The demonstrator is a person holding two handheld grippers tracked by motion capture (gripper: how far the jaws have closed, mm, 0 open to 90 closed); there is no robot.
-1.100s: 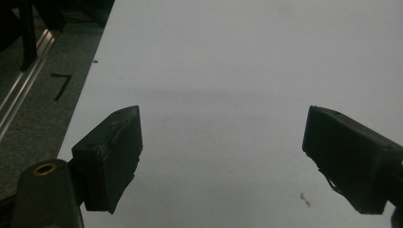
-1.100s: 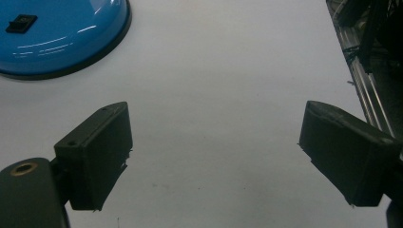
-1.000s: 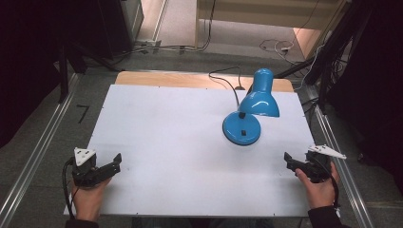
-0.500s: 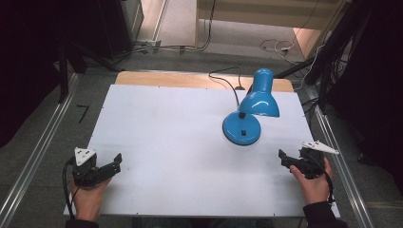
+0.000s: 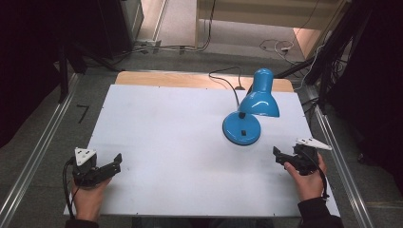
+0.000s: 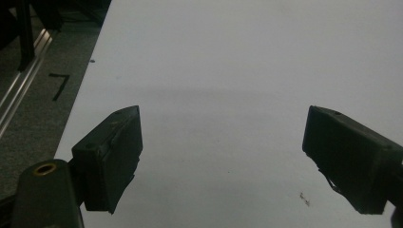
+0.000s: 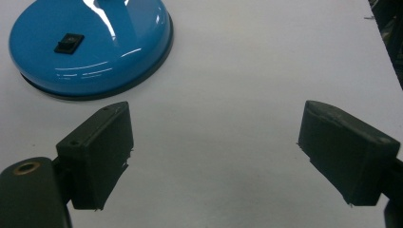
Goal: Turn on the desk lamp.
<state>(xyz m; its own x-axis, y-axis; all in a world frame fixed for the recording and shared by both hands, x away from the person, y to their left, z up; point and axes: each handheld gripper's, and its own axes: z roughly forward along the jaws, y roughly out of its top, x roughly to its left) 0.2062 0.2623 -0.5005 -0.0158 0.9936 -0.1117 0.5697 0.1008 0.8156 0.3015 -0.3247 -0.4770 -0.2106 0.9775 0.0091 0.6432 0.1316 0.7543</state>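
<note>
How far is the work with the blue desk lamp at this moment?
Nothing looks done yet: the blue desk lamp stands untouched on the white table. In hand: the right gripper, jaws open and empty, sits near the lamp's base. The left gripper is open, far from it. Reaching and handling the lamp remain.

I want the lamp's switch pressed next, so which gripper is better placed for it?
Probably the right gripper: it sits open just beside the blue lamp, whose base switch lies ahead. The left gripper is far across the table.
</note>
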